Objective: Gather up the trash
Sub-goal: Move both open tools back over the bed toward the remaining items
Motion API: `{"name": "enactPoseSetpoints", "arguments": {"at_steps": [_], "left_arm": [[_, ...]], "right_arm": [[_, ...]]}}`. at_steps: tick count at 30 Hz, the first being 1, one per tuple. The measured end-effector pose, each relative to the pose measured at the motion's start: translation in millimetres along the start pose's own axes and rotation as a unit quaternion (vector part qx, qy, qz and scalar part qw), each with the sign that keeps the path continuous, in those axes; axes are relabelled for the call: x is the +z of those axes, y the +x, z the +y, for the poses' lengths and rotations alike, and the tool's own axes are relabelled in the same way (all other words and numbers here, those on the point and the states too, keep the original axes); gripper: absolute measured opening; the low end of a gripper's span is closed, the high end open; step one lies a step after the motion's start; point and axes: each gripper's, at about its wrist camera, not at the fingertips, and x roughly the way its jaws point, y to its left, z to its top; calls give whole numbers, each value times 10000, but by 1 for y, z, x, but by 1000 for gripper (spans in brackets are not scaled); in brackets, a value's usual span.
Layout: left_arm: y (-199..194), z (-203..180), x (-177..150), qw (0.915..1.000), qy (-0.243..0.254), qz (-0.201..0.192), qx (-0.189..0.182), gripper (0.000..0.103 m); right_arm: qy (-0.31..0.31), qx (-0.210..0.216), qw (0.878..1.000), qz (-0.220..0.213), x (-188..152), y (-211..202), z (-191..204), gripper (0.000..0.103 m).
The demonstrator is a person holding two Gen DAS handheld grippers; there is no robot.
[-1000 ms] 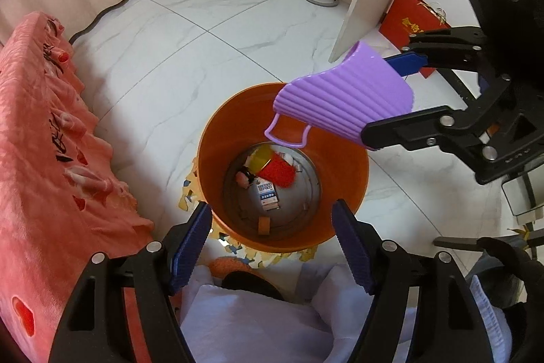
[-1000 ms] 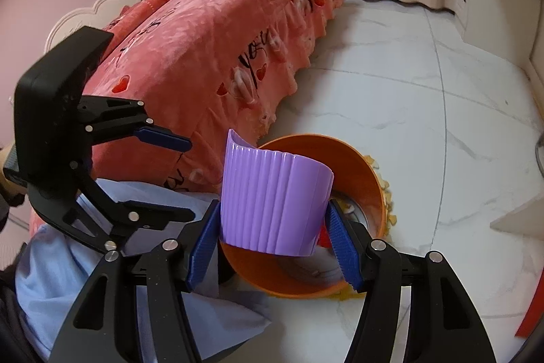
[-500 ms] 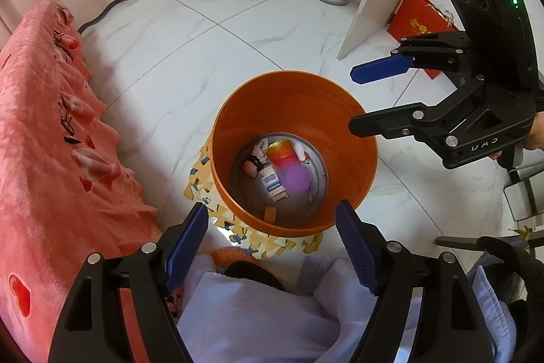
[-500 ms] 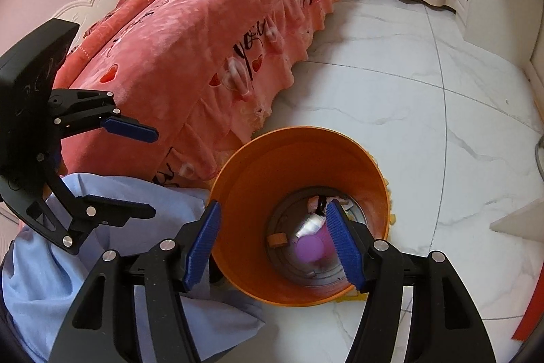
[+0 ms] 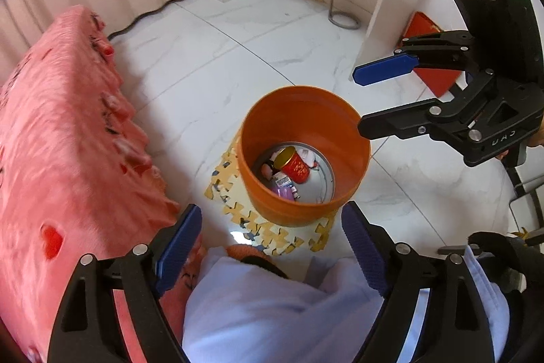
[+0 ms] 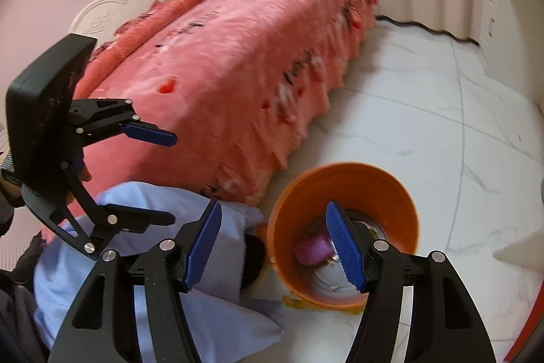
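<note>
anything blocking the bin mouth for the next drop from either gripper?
Nothing visible. The bin mouth is open, trash lying only at the bottom. The right gripper hangs near its rim, the left gripper on the near side, both with jaws open and empty.

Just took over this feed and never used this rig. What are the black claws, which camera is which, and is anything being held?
The claws are two hand-held grippers, each carrying a fisheye camera looking along its fingers. In the left wrist view, the left gripper is at the bottom and the right gripper at upper right. The right wrist view mirrors that: right gripper, left gripper. Both are open and empty. An orange bucket on the floor beside the pink bed holds a red can and a purple cup.
</note>
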Motion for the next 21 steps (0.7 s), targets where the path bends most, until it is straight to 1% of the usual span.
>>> {"name": "enactPoseSetpoints", "arguments": {"at_steps": [3, 7, 9, 10, 12, 13, 15, 16, 19, 21], "left_arm": [[-21, 4, -14, 9996, -173, -118, 170, 86], [-52, 8, -43, 9976, -461, -292, 432, 86], [-65, 12, -59, 9961, -605, -326, 555, 87], [-75, 13, -70, 9945, -698, -342, 706, 87], [-87, 16, -83, 9921, -827, -372, 866, 89], [-97, 18, -95, 9896, -978, -417, 967, 94], [-110, 22, -110, 9861, -1193, -500, 1047, 94], [-119, 25, -124, 9833, -1365, -534, 1078, 94], [-134, 29, -151, 9771, -1625, -503, 1276, 94], [-146, 32, -173, 9716, -1822, -475, 1434, 94]], "right_arm": [[-218, 163, 9996, -66, 9, -6, 29, 67], [-529, 392, 9978, -122, 24, -10, 72, 67], [-708, 498, 9961, -158, 31, -10, 96, 67], [-789, 571, 9951, -167, 35, -10, 107, 67], [-1001, 714, 9923, -158, 42, -8, 134, 68], [-1065, 754, 9913, -154, 42, -8, 142, 69], [-1263, 896, 9879, -122, 48, -3, 168, 70], [-1364, 969, 9859, -100, 50, -1, 181, 70], [-1763, 1192, 9771, -16, 56, 9, 227, 70], [-1918, 1332, 9723, 30, 57, 15, 250, 70]]}}
